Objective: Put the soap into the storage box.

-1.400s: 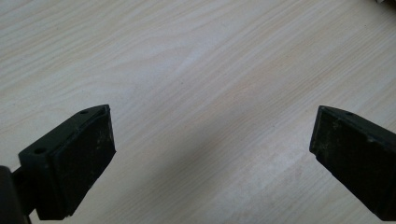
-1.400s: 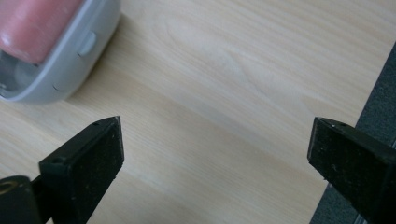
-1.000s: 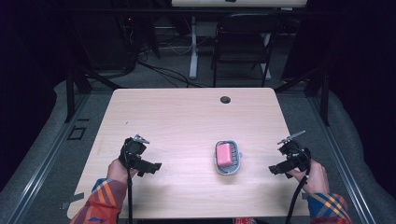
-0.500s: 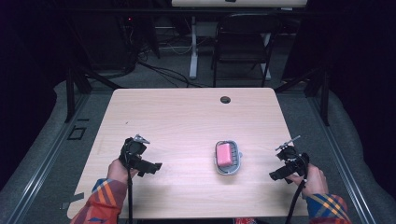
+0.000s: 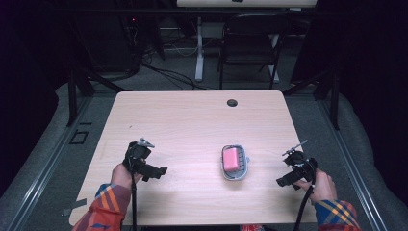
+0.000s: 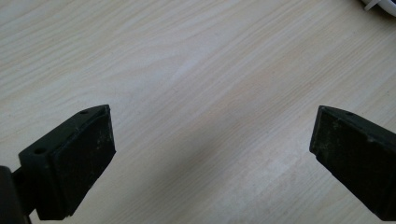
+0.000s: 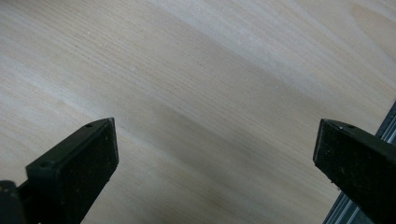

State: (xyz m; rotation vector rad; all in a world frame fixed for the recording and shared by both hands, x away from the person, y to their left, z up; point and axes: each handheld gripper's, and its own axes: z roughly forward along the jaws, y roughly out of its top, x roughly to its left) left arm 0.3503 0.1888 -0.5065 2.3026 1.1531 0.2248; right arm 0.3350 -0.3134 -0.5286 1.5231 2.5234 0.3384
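A pink bar of soap [image 5: 231, 158] lies in a grey soap dish [image 5: 235, 174] on the wooden table [image 5: 192, 120], right of centre near the front. My left gripper [image 5: 159, 172] hovers over the front left of the table, well left of the dish, jaws wide apart with nothing between them. In the left gripper view its fingers [image 6: 74, 158] frame bare wood, and a white corner of the dish [image 6: 380, 3] shows at the top right. My right gripper [image 5: 284, 181] sits near the front right corner, right of the dish, open and empty; its fingers [image 7: 79, 168] frame bare wood.
A round cable hole [image 5: 232, 102] sits at the table's far edge. The table's edge [image 7: 369, 205] lies close beside the right gripper. A black chair [image 5: 248, 48] and cables stand on the floor beyond the table.
The right gripper has drifted a little toward the front edge of the table. The left gripper and the soap dish have stayed in place.
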